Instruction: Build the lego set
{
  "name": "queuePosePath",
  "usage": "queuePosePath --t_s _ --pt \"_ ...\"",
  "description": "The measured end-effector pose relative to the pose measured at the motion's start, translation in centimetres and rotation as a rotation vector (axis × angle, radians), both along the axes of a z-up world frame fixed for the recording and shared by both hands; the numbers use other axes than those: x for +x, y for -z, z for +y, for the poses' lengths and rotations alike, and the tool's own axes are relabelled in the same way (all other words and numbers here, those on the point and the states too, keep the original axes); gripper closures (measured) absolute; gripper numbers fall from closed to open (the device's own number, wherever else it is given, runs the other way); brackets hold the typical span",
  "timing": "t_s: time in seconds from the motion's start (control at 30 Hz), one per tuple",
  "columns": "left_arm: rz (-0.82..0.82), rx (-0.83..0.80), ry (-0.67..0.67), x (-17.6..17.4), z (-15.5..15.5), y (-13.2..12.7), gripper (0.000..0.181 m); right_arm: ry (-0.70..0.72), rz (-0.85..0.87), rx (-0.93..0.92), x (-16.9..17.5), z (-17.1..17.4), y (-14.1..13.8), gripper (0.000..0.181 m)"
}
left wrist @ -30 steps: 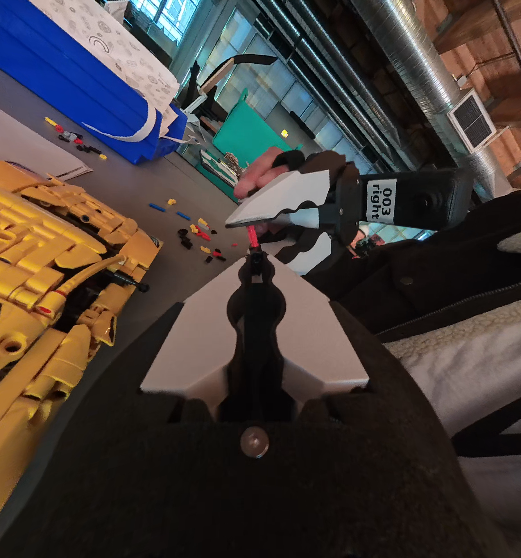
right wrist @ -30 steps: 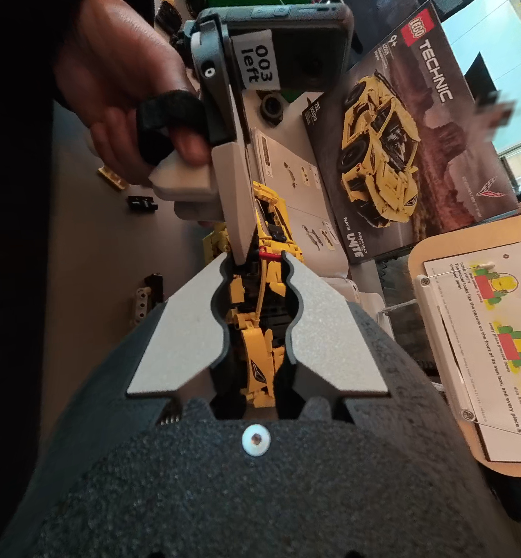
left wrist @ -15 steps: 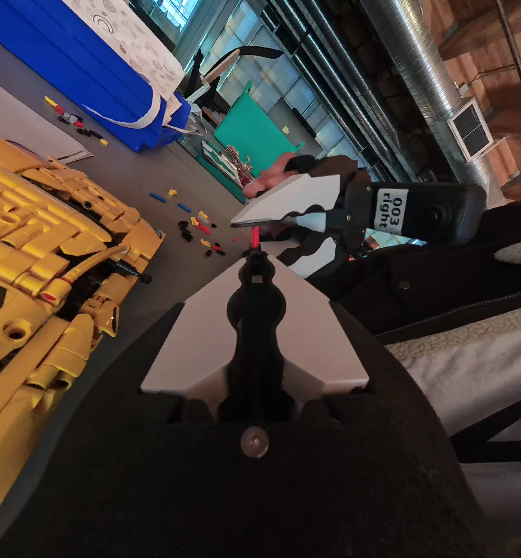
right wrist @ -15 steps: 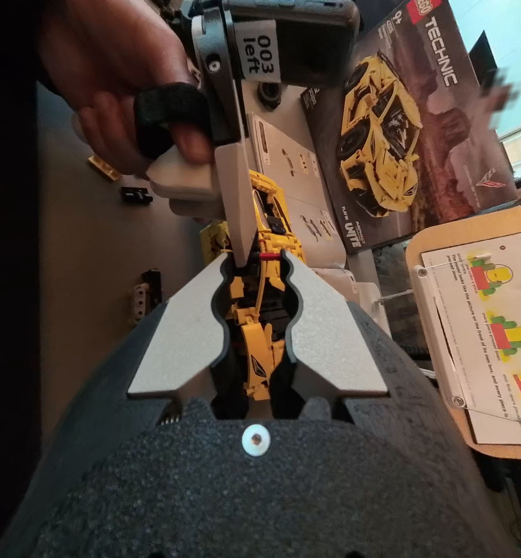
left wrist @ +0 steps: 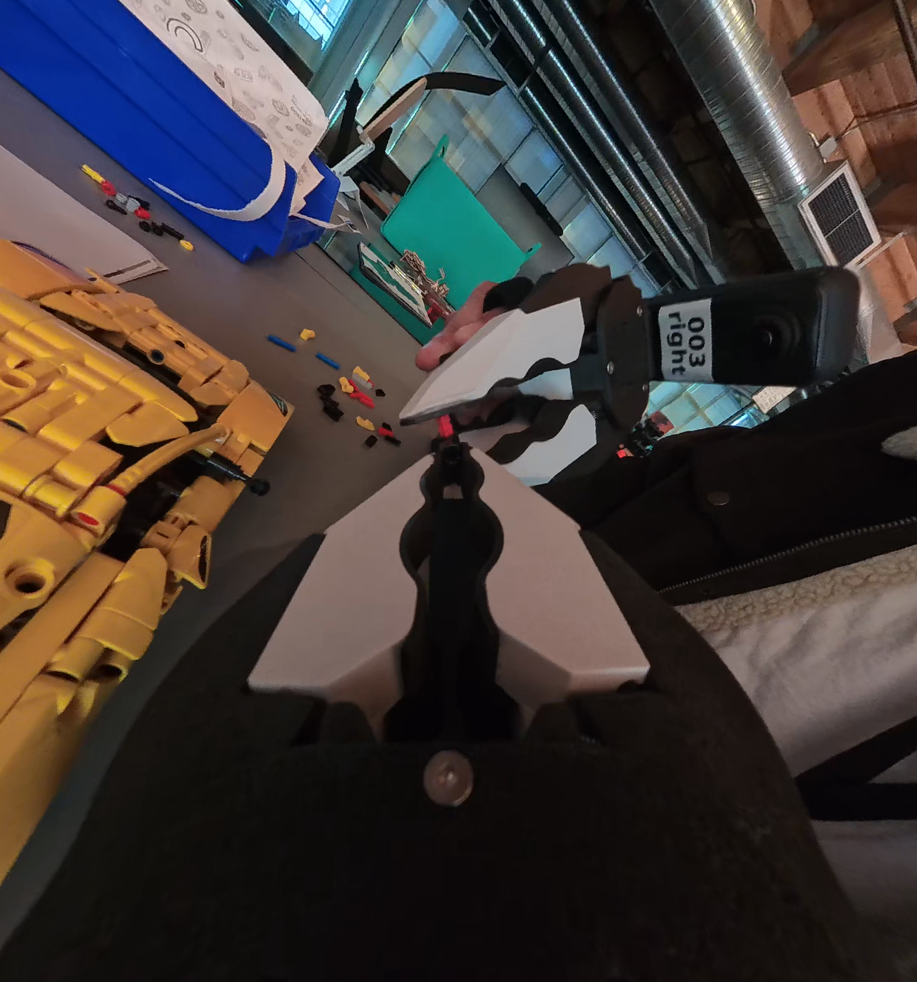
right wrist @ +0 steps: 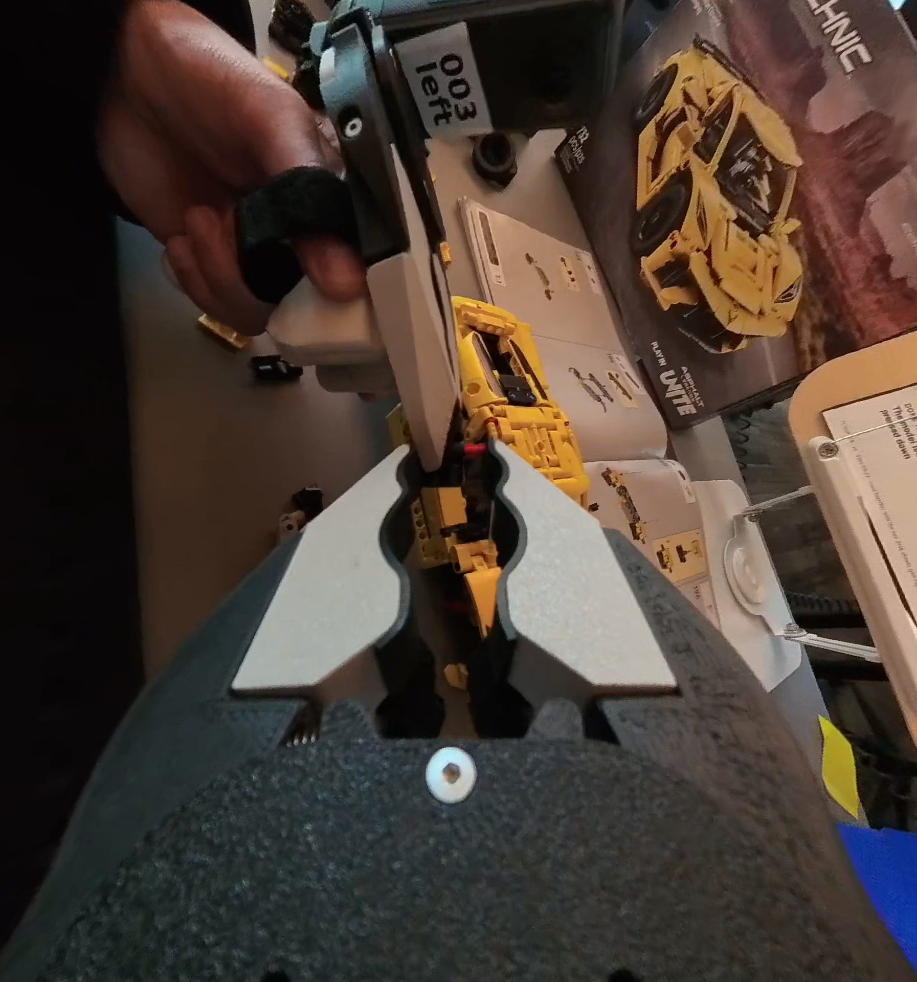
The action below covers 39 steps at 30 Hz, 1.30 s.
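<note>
Now our left gripper (left wrist: 448, 457) stays clamped on a black piece with a red pin (left wrist: 444, 425); our right gripper (right wrist: 453, 451), fingers apart, has moved closer around it.

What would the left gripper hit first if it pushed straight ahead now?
Probably the right gripper's upper finger. The left gripper holds a black piece with a red pin, whose tip sits just under that finger; depth is unclear.

- Toy car (left wrist: 63, 425): glossy yellow plastic, smooth.
- Table (left wrist: 307, 467): matt grey, smooth.
- Left gripper (left wrist: 448, 451): matt pale fingers; rough, grainy black body.
- Box (right wrist: 764, 202): printed cardboard, slight sheen.
- Duct (left wrist: 753, 106): ribbed, shiny metal.
- Jacket (left wrist: 796, 531): dark cloth, fleecy lining.
</note>
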<state>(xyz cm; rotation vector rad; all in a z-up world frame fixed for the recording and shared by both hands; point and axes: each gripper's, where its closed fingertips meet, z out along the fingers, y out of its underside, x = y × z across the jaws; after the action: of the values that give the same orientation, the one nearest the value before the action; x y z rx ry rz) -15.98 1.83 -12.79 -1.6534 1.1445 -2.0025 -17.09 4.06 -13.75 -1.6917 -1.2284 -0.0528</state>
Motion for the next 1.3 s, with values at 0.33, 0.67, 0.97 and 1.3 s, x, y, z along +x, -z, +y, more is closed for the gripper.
queuePosePath --t_s 0.33,0.67,0.97,1.3 --pt "-0.036 -0.011 -0.197 -1.8 4.9 -1.6 0.176 0.193 0.387 0.05 4.4 2.9 -2.6 0.129" --pt "-0.079 -0.03 -0.347 -4.4 9.4 -2.6 0.176 0.524 1.077 0.011 15.6 5.5 -3.6 0.145" --pt "-0.053 -0.031 -0.319 -4.1 9.0 -2.0 0.175 0.514 1.049 -0.088 14.5 5.7 -1.8 0.155" --pt "-0.034 0.007 -0.291 -3.8 8.3 -1.9 0.175 0.472 1.019 -0.101 13.5 5.6 -1.7 0.156"
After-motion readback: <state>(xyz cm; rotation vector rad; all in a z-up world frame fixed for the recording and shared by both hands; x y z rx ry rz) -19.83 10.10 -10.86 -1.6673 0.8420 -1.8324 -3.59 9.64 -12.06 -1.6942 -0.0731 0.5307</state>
